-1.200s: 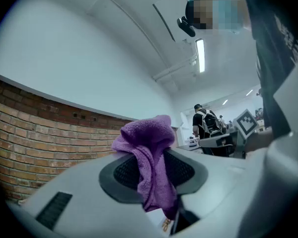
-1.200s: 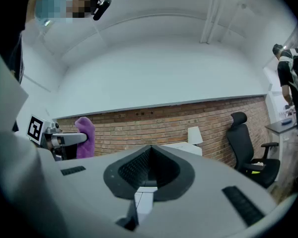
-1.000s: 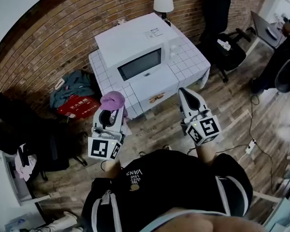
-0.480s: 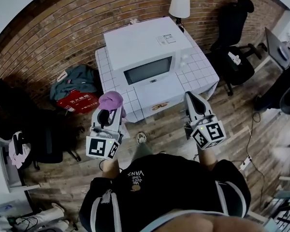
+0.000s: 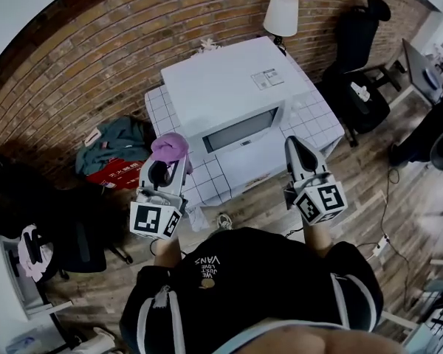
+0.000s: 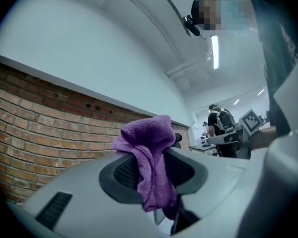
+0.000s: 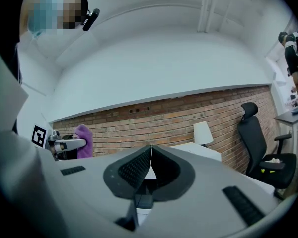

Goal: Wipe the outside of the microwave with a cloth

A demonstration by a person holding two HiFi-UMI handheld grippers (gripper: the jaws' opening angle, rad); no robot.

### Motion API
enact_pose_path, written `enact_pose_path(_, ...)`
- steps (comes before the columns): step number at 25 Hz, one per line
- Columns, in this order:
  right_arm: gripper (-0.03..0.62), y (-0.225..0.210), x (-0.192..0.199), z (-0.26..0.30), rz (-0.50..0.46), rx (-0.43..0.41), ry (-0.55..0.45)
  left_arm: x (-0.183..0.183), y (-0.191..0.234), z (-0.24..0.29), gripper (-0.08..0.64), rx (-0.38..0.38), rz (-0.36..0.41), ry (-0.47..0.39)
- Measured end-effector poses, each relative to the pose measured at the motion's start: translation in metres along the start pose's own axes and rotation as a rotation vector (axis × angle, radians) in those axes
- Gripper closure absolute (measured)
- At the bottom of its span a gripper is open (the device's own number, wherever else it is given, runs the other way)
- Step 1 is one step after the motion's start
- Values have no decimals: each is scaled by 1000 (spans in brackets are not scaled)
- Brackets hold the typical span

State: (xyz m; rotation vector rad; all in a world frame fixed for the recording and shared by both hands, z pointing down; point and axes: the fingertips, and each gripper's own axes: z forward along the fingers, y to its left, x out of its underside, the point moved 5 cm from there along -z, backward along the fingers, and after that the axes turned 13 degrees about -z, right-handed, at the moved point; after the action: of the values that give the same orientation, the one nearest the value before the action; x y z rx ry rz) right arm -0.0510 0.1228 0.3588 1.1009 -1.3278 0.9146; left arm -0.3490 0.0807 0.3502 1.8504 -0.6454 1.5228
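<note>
Microwave (image 5: pixel 229 87) sat on tiled table (image 5: pixel 161 110); left gripper (image 5: pixel 166 170) clamped purple cloth (image 5: pixel 170 147) before it; right gripper (image 5: pixel 292 144) jaws met, empty.

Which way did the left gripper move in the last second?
Yes: forward. The left gripper, holding the cloth, now overlaps the table at its left edge, nearer the microwave.

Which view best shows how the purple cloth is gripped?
Left gripper view: the purple cloth is close up, pinched by the left gripper. Head view shows it small from above; right gripper view, a distant patch.
</note>
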Motion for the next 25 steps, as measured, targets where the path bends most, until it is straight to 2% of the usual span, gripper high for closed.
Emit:
enact_pose_path(7,592,14,2,45,-3,43,8,3,62,29,428,66,51,105)
enact_pose_path(12,592,17,10,68,-1,42,32,7,99,43,428,55,72,146)
enact_pose_path(20,592,-4,13,110,-2,10,30,0,134,84,428,28,240,203)
enact_pose_path(25,592,-24,12,134,6,-45,26,2,153,120,428,-5,360,278)
